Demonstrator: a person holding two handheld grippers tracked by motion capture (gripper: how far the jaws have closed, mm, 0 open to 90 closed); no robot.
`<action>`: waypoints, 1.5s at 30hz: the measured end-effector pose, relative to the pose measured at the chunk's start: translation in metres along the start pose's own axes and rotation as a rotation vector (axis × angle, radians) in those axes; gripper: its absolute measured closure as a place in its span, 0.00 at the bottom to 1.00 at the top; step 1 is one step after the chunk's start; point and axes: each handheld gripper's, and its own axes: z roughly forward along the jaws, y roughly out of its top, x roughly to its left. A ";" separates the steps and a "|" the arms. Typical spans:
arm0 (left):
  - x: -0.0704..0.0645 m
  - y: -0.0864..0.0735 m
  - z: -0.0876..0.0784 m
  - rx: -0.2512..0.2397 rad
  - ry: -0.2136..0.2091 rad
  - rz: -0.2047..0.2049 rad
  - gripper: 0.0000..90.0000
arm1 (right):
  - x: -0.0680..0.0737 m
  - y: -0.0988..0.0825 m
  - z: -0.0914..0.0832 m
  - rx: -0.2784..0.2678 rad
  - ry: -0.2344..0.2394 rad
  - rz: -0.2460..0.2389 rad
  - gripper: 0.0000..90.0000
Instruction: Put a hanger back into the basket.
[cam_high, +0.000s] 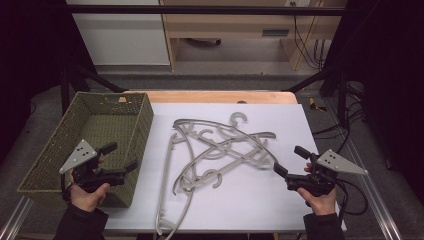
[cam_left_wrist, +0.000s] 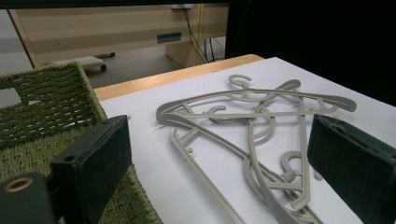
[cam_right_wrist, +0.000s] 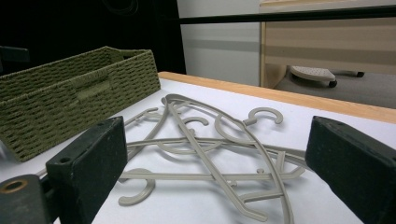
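High view: pile of grey plastic hangers (cam_high: 220, 150) lies tangled at centre frame on the white surface (cam_high: 250, 205). One hanger from the pile runs down toward the lower edge of the frame, past the near edge of the sheet. Hooks point several ways; exact count is hard to tell from the overlap.

Green woven basket (cam_high: 92, 145) sits at left of frame, just beside the pile, its right wall near the leftmost hanger. Can't tell whether they touch.

Left claw (cam_high: 120, 156) is at lower left, held over the basket's near right corner, jaws apart with nothing between them. In the left gripper view both pads stand wide at the frame's bottom corners, the hangers (cam_left_wrist: 252, 135) lying beyond the gap, basket (cam_left_wrist: 42, 112) at left of frame.

Right claw (cam_high: 290, 160) is at lower right, over the white sheet just right of the pile, jaws apart and empty too. Right gripper view: pads wide at the bottom corners, hangers (cam_right_wrist: 210, 154) mid-frame between and beyond them, basket (cam_right_wrist: 74, 98) at upper left.

Neither claw touches a hanger. A wooden edge of the surface shows past the far side of the sheet.
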 end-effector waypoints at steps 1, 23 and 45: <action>0.000 0.000 0.000 0.000 -0.001 0.000 0.07 | 0.000 0.000 0.000 -0.001 0.005 0.000 0.07; 0.001 0.001 -0.001 0.013 0.003 0.012 0.07 | -0.006 0.012 0.046 0.172 0.001 -0.029 0.11; 0.002 0.000 0.000 0.015 0.006 0.014 0.07 | -0.045 -0.008 0.125 0.455 -0.164 -0.032 0.37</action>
